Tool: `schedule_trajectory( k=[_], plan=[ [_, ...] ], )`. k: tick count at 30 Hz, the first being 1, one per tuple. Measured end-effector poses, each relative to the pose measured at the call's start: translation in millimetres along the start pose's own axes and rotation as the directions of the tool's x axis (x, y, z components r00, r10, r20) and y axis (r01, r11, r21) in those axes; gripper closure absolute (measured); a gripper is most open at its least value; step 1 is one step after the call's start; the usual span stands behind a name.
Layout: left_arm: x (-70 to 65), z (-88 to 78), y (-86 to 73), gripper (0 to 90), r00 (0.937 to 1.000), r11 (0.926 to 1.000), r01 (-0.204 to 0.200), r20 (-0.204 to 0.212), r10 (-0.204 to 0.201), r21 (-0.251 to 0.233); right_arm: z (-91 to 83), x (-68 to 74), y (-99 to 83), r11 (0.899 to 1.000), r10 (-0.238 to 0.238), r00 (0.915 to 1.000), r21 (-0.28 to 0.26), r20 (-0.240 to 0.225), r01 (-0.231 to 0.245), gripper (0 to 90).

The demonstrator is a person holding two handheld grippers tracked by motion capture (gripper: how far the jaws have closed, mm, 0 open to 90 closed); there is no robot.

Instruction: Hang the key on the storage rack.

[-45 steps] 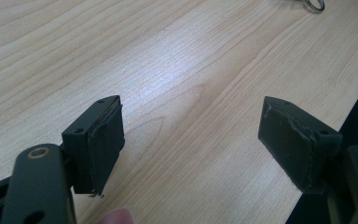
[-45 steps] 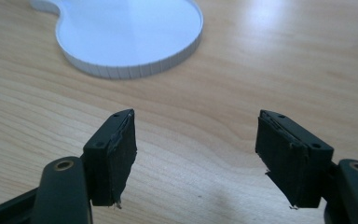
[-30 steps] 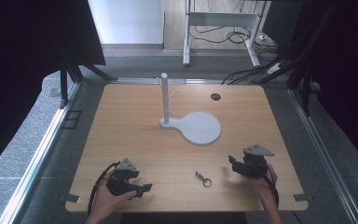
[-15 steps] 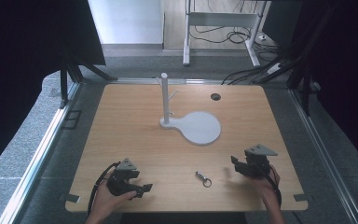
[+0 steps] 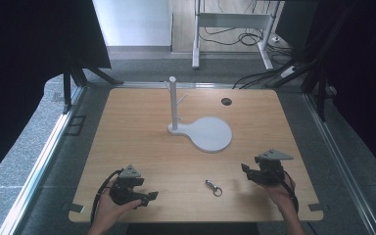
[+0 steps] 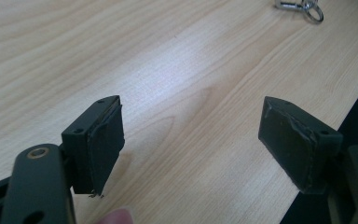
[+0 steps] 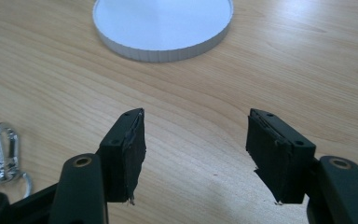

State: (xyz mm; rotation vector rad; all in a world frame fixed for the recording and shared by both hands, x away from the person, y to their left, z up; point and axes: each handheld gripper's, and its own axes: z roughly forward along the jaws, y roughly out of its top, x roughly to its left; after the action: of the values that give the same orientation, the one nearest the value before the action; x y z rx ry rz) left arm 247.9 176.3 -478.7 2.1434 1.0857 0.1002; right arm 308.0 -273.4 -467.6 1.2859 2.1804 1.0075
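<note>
The key clip (image 5: 213, 187) lies flat on the table (image 5: 127, 132), nearer the person than the white stand (image 5: 200, 131), between the left gripper (image 5: 149, 197) and right gripper (image 5: 245, 170). Both spread their jaws on nothing; the right's have just been closing slightly. A flat, small clip could skid from a shallow pinch.

The table (image 5: 142, 142) is showing smooth, matt wood grain; the clip (image 5: 213, 186) is gleaming as polished metal; the stand (image 5: 210, 133) is looking matt white plastic.

Jaws apart over table (image 7: 307, 70); carabiner (image 7: 2, 151) left; white disc (image 7: 163, 23) ahead.
</note>
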Motion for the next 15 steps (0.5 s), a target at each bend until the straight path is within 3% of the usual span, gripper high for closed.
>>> schedule_trajectory(
  k=[5,15],
  plan=[
    [-0.4,1.5,0.1,22.7,1.0000,1.0000,0.000,0.000,0.000,0.005,-1.4,2.4,5.9,0.999,-0.028,0.9996,0.030,-0.006,0.028,40.1],
    [-2.0,3.0,0.2,22.7,1.0000,1.0000,0.000,0.009,-0.001,0.007,-8.0,21.6,24.9,0.993,-0.100,0.9919,0.056,-0.079,0.105,42.7]
  ],
)
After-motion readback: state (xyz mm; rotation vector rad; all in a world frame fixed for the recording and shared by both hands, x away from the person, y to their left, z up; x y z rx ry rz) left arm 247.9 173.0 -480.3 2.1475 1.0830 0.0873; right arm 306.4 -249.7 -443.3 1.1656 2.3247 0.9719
